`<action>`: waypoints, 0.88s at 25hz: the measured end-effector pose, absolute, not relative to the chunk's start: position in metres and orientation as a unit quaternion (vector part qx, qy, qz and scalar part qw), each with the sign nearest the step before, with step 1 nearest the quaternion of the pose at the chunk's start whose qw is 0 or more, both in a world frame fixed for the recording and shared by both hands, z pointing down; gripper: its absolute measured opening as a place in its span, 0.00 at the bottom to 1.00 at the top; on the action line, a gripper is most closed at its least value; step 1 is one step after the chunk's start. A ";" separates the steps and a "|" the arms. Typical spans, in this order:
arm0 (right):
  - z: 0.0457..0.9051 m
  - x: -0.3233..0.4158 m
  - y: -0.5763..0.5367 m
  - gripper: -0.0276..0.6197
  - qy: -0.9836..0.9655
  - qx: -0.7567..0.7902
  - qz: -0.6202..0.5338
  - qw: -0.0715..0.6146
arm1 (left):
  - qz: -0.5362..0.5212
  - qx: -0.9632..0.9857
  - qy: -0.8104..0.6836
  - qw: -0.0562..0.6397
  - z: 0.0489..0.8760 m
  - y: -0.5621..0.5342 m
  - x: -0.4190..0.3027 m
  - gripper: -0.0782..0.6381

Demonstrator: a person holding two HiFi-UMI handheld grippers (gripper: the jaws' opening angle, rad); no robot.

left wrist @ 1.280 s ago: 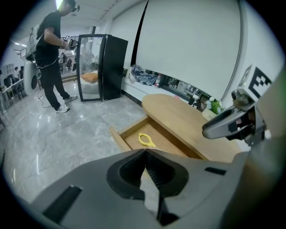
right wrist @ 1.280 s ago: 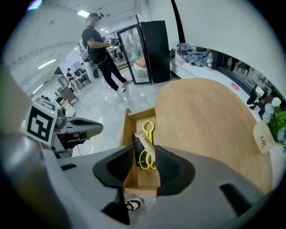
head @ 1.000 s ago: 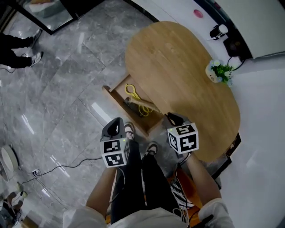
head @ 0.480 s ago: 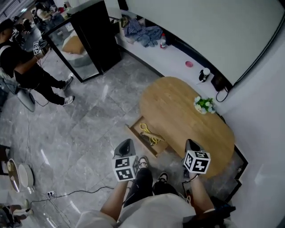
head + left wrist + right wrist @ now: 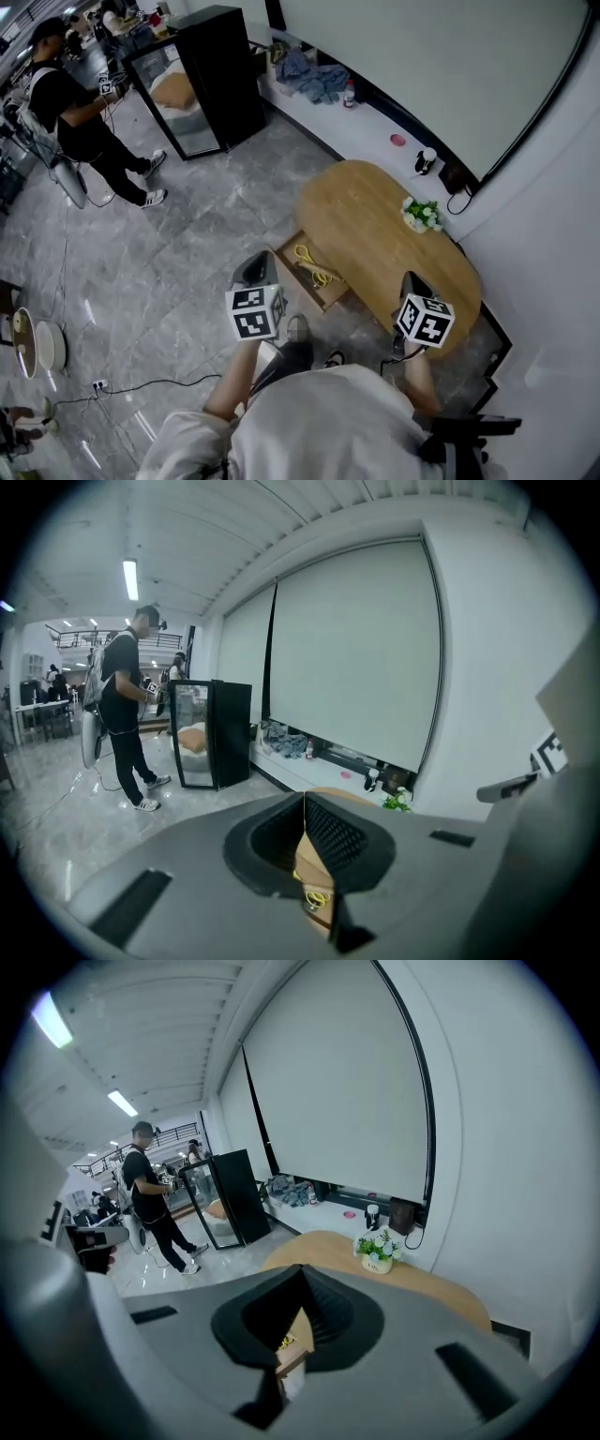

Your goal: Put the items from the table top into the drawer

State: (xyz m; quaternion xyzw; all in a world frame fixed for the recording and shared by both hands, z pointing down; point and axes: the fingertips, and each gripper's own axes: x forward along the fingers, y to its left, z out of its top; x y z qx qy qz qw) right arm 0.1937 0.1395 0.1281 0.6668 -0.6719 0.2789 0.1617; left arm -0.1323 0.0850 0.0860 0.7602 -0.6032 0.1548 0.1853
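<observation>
- Left tool (image 5: pixel 255 269): clenched, pads meeting along one seam in the left gripper view (image 5: pixel 305 803), nothing gripped. It is held up over the grey marble floor (image 5: pixel 169 262), just left of the drawer.
- Right tool (image 5: pixel 412 282): clenched too, jaws together and empty in the right gripper view (image 5: pixel 302 1274). It sits above the near end of the counter.
- Drawer (image 5: pixel 298 279): pulled open from the counter's left side, between the two tools in the head view.
- Yellow-handled items (image 5: pixel 312 265): lying inside the open drawer. Their exact kind is too small to tell.
- Counter (image 5: pixel 366 234): oval wooden top, set close to the white wall.
- Flower pot (image 5: pixel 422 215): green leaves and pale blooms, upright near the counter's far right edge. It also shows in the right gripper view (image 5: pixel 377 1252).
- Black cabinet (image 5: pixel 214 75): stands well beyond the counter, with a glass front.
- Standing person (image 5: pixel 80 117): dark clothes, on the floor left of the cabinet, well apart from the counter.
</observation>
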 end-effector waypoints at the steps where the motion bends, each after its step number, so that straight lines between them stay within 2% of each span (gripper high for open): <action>1: 0.126 0.193 0.140 0.03 -0.675 0.665 0.277 0.158 | 0.153 0.760 -0.605 0.183 0.084 0.084 -0.135 0.12; 22: 0.093 0.181 0.135 0.03 -0.691 0.665 0.242 0.148 | 0.136 0.774 -0.596 0.165 0.066 0.086 -0.132 0.12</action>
